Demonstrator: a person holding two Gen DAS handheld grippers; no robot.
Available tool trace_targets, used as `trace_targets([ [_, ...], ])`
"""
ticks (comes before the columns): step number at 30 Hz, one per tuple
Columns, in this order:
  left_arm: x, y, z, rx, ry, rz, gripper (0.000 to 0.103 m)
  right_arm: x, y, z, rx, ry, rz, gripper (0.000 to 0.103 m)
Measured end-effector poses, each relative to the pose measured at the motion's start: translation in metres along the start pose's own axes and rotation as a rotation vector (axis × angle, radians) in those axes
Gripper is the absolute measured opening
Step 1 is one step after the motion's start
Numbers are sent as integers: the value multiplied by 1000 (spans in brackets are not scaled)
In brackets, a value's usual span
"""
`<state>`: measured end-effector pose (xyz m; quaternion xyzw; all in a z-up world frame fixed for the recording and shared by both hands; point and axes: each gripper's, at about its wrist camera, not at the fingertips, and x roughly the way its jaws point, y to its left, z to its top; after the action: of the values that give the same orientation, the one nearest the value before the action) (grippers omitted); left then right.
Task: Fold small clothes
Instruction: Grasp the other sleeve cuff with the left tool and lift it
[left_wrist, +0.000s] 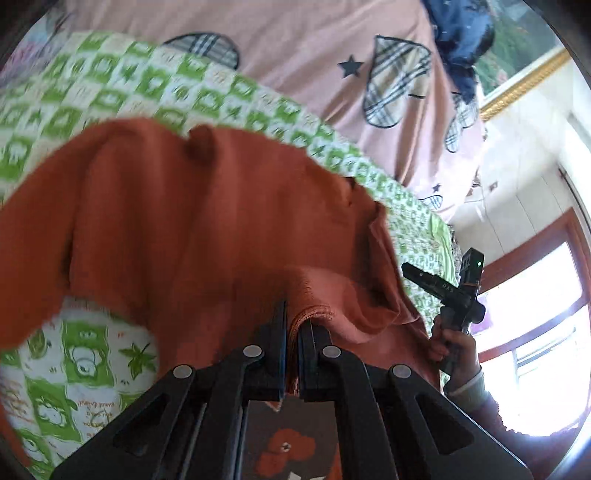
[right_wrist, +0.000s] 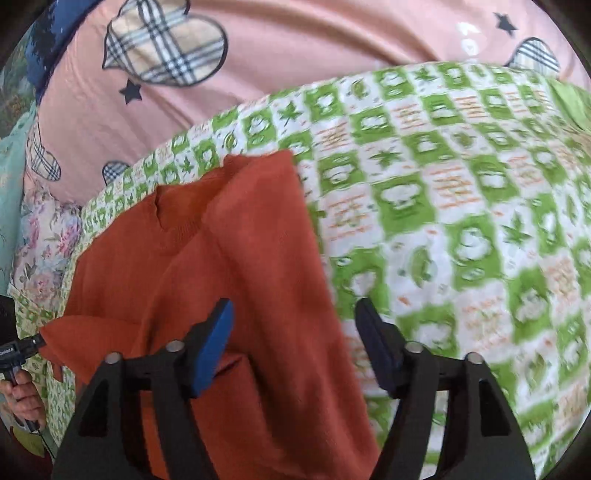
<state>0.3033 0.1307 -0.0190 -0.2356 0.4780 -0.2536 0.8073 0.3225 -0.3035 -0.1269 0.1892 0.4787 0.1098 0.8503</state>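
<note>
a rust-orange garment (left_wrist: 192, 221) lies spread on a green-and-white checked quilt (left_wrist: 122, 85) patterned with cartoon figures and leaves, itself laid over a pink bedspread (left_wrist: 295, 44) printed with plaid hearts and dark stars. the left gripper (left_wrist: 291, 332) has its jaws pressed together on a stitched hem of the garment, the cloth bunching up between the pads and draping away from them. the right gripper (right_wrist: 295, 343) hovers with its jaws apart over the garment's right edge, one blue pad (right_wrist: 214, 347) above the orange cloth, the other above the quilt, nothing pinched between them. in the left wrist view the right hand (left_wrist: 452, 347) grips its tool's handle near a bright window (left_wrist: 535, 332). a dark blue item (left_wrist: 461, 40) sits at the pink bedspread's far edge, well away from the garment; floral fabric (right_wrist: 44, 240) shows beside the quilt.
</note>
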Motion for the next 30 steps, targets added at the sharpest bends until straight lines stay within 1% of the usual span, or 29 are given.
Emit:
trace_targets([
  [2, 7, 5, -7, -22, 11, -9, 2, 19, 6, 0, -25, 58, 4, 72],
  [3, 10, 4, -9, -23, 15, -10, 2, 24, 8, 0, -43, 69, -17, 61],
  [4, 12, 3, -10, -21, 18, -14, 2, 27, 10, -1, -64, 69, -51, 26],
  [5, 15, -1, -10, -16, 23, -17, 2, 27, 9, 0, -74, 72, -69, 12],
  [6, 17, -4, -9, -10, 27, -21, 2, 23, 3, 1, -54, 62, -52, 10],
  [7, 20, -6, -5, -5, 30, -28, 2, 11, -9, 5, -12, 25, -27, 9],
  [9, 22, -21, -1, 6, 35, -83, 2, -10, -32, 11, 50, -45, -25, 7],
  [10, 25, -27, 2, 11, 40, -116, 2, -18, -49, 14, 110, -69, 3, 3],
  [11, 24, -28, 3, 12, 46, -143, 3, -23, -69, 16, 186, -88, 16, 2],
  [12, 30, -30, 7, 11, 58, -165, 3, -26, -94, 17, 257, -93, -18, 1],
  [13, 36, -30, 12, 8, 70, -171, 3, -25, -108, 17, 292, -79, -32, 1],
  [14, 49, -27, 15, 4, 98, -154, 3, -23, -120, 17, 325, -60, -38, 1],
  [15, 60, -23, 18, 0, 116, -120, 3, -23, -128, 14, 348, -53, -37, 2],
  [16, 68, -17, 20, -9, 135, -89, 3, -27, -126, 12, 336, -60, -25, 4],
  [17, 76, -9, 20, -23, 157, -67, 3, -30, -121, 11, 309, -64, -15, 4],
  [18, 81, -1, 21, -32, 171, -38, 3, -33, -111, 11, 263, -57, -8, 6],
  [20, 82, 7, 21, -27, 173, -1, 3, -38, -88, 11, 190, -44, 2, 30],
  [21, 80, 9, 21, -23, 168, -1, 4, -40, -72, 9, 150, -46, 10, 63],
  [22, 77, 10, 21, -16, 163, 2, 4, -42, -62, 10, 130, -53, 15, 81],
  [24, 77, 6, 22, 14, 155, 21, 4, -49, -31, 10, 63, -98, 44, 81],
  [26, 76, 0, 17, 57, 159, 48, 4, -45, -10, 15, 44, -87, 42, 81],
  [27, 78, -4, 15, 72, 162, 49, 4, -39, 3, 17, 42, -70, 46, 81],
  [29, 79, -11, 12, 97, 168, 60, 4, -25, 21, 24, 19, -45, 22, 80],
  [30, 79, -16, 9, 111, 169, 64, 4, -14, 31, 26, -3, -24, -34, 74],
])
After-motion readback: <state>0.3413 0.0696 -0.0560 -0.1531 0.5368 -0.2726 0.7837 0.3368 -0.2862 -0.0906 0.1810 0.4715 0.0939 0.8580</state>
